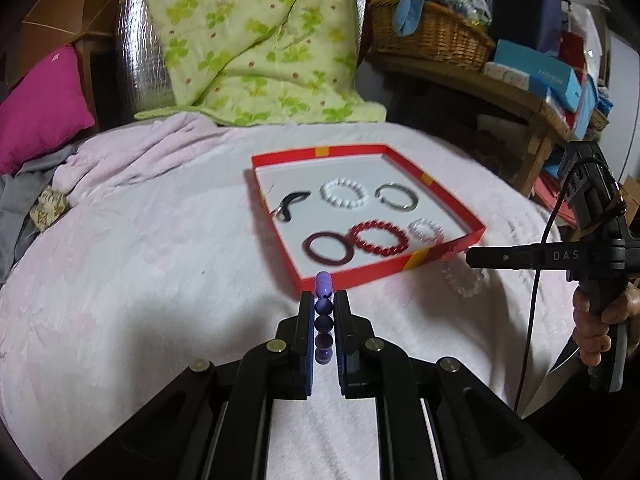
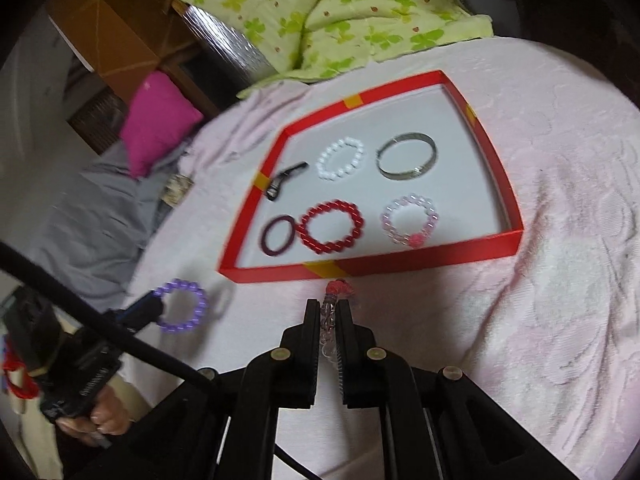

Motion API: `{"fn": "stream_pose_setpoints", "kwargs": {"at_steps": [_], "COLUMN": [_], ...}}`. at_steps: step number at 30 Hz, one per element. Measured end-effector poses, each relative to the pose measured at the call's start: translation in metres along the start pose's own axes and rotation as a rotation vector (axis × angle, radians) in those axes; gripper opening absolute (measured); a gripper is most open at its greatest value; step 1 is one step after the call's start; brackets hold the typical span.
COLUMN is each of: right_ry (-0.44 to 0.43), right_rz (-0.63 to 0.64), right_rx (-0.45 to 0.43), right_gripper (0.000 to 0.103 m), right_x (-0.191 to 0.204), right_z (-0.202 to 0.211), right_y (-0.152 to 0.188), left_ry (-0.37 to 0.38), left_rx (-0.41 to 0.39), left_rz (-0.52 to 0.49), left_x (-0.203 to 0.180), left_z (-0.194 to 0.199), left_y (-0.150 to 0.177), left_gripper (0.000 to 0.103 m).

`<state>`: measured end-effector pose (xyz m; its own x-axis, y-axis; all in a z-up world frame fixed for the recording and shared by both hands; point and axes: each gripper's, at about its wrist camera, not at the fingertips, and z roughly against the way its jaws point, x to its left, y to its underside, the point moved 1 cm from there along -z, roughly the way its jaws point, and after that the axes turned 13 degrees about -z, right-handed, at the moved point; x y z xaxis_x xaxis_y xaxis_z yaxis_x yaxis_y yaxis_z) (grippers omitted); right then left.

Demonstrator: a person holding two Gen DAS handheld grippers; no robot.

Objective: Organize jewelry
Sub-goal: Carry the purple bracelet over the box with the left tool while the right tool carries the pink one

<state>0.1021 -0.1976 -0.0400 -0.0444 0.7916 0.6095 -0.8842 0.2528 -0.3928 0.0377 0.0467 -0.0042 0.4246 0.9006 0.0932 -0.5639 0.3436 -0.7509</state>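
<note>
A red-rimmed tray (image 1: 348, 276) (image 2: 420, 258) lies on the pink blanket. In it lie a white bead bracelet (image 1: 344, 193) (image 2: 341, 159), a silver bangle (image 1: 397, 197) (image 2: 406, 156), a red bead bracelet (image 1: 378, 237) (image 2: 331, 227), a dark maroon ring (image 1: 328, 248) (image 2: 278, 235), a pale pink bead bracelet (image 1: 426, 231) (image 2: 409, 220) and a black clip (image 1: 290, 202) (image 2: 285, 180). My left gripper (image 1: 324, 300) (image 2: 158, 308) is shut on a purple bead bracelet (image 1: 323, 312) (image 2: 182, 306), just short of the tray's near rim. My right gripper (image 2: 330, 306) (image 1: 470, 258) is shut on a clear bead bracelet with a pink charm (image 2: 334, 300) (image 1: 464, 280).
A green floral quilt (image 1: 256, 40) and a magenta pillow (image 1: 40, 104) lie beyond the blanket. A wicker basket (image 1: 432, 36) and blue boxes (image 1: 540, 72) stand on a wooden shelf at the right. Grey cloth (image 2: 88, 208) lies at the left.
</note>
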Motion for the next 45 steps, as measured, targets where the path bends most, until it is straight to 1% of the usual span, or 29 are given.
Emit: {"fn": "stream_pose_setpoints", "kwargs": {"at_steps": [5, 10, 14, 20, 25, 32, 41, 45], "right_ry": [-0.094, -0.152, -0.174, -0.166, -0.170, -0.169, -0.142, -0.144], "right_rz": [-0.010, -0.005, -0.031, -0.092, -0.122, -0.134, -0.123, -0.134], "right_rx": [-0.049, -0.115, -0.165, -0.182, -0.186, -0.182, -0.202, -0.191], "right_gripper": [0.008, 0.008, 0.008, 0.008, 0.008, 0.008, 0.008, 0.008], "right_x": [0.005, 0.011, 0.009, -0.002, -0.007, -0.001, 0.013, 0.015], "right_z": [0.018, 0.033, 0.044, 0.041, 0.036, 0.021, -0.001, -0.009], "right_y": [-0.001, -0.004, -0.007, -0.014, -0.020, -0.032, -0.054, -0.060], "left_ry": [0.026, 0.048, 0.060, 0.061, 0.044, 0.016, -0.032, -0.058], "left_rx": [-0.046, -0.075, -0.088, -0.097, -0.097, -0.086, -0.079, -0.070], "left_rz": [0.000, -0.002, 0.006, 0.013, 0.031, 0.059, 0.072, 0.080], "left_x": [-0.008, -0.019, -0.026, -0.031, -0.027, -0.015, -0.007, -0.002], "left_z": [0.003, 0.002, 0.000, -0.007, -0.015, -0.031, -0.044, -0.052], "left_y": [-0.009, -0.021, -0.028, -0.037, -0.040, -0.045, -0.056, -0.060], "left_gripper": [0.010, 0.010, 0.010, 0.010, 0.010, 0.010, 0.010, 0.010]}}
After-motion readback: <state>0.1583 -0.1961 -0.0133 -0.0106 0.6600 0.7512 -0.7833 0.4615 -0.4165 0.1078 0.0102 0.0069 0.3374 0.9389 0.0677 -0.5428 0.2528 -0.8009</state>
